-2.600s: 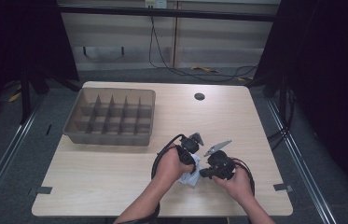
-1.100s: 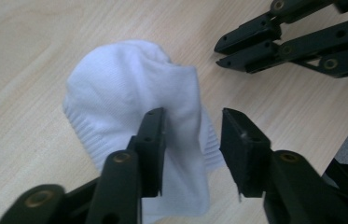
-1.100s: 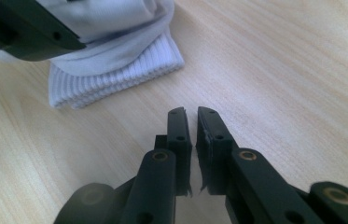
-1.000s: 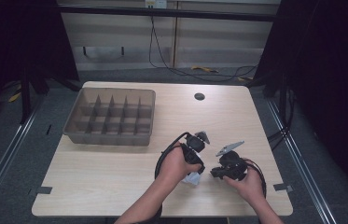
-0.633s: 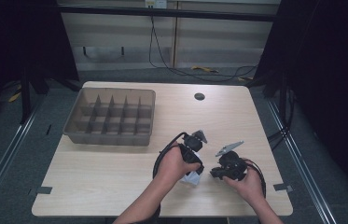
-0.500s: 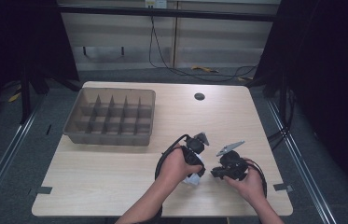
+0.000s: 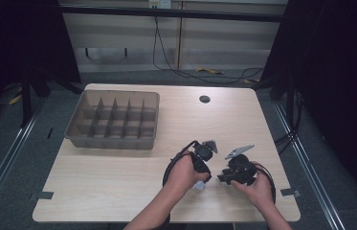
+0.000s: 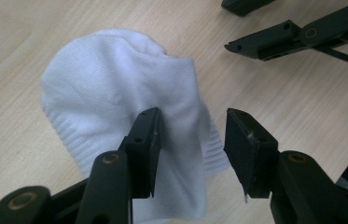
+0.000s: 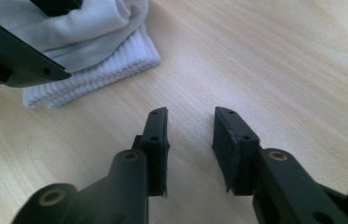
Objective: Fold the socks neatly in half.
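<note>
Your right gripper (image 9: 189, 119) has just been opening, nothing between its jaws, after drawing back from the white sock (image 8: 115, 93). Your left gripper (image 8: 191, 135) has been closing around a fold of that sock, which lies bunched on the table (image 7: 118, 182) just beside you; one pad touches, the other stands apart. You seem mid-folding: next, pinch firmly. Farther off sits the divided tray (image 7: 111, 120), then dark curtains behind

A light wooden table (image 7: 118, 187) carries a grey divided tray (image 7: 114, 120) and a white sock (image 8: 115, 93).
</note>
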`<action>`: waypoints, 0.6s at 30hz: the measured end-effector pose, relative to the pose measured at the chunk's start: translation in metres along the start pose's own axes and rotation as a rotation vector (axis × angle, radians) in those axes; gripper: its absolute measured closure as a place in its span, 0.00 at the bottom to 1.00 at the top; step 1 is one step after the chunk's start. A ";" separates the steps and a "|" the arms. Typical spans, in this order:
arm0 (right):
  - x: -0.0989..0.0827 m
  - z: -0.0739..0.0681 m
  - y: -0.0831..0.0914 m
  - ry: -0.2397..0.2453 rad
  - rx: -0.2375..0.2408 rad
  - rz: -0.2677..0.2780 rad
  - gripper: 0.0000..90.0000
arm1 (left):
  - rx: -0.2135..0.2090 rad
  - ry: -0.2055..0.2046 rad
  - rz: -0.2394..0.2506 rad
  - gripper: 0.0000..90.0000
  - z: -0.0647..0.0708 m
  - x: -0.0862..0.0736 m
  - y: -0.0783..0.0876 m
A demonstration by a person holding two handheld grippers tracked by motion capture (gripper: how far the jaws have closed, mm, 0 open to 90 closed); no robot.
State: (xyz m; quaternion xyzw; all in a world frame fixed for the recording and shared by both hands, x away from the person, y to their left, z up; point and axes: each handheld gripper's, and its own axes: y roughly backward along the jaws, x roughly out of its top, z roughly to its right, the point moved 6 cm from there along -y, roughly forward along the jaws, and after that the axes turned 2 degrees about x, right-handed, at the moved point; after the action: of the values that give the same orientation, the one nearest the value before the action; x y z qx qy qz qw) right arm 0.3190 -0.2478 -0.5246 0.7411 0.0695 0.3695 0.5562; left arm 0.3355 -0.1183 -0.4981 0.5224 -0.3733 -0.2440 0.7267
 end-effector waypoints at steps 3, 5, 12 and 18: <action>-0.001 0.002 0.000 -0.003 -0.008 0.003 0.67 | 0.015 -0.011 0.000 0.63 -0.004 -0.002 0.000; -0.001 0.003 0.001 -0.004 -0.014 0.008 0.65 | 0.028 -0.004 0.001 0.63 -0.008 -0.004 0.001; -0.004 0.009 0.001 -0.006 -0.033 0.028 0.57 | 0.055 0.052 -0.011 0.61 -0.037 -0.020 0.005; -0.006 0.012 0.000 0.012 -0.051 0.050 0.49 | 0.042 0.080 -0.011 0.61 -0.051 -0.029 0.010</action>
State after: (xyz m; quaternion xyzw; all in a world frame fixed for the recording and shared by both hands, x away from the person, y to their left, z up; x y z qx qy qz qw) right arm 0.3222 -0.2597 -0.5284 0.7261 0.0448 0.3893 0.5650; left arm 0.3588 -0.0642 -0.5060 0.5488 -0.3463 -0.2190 0.7286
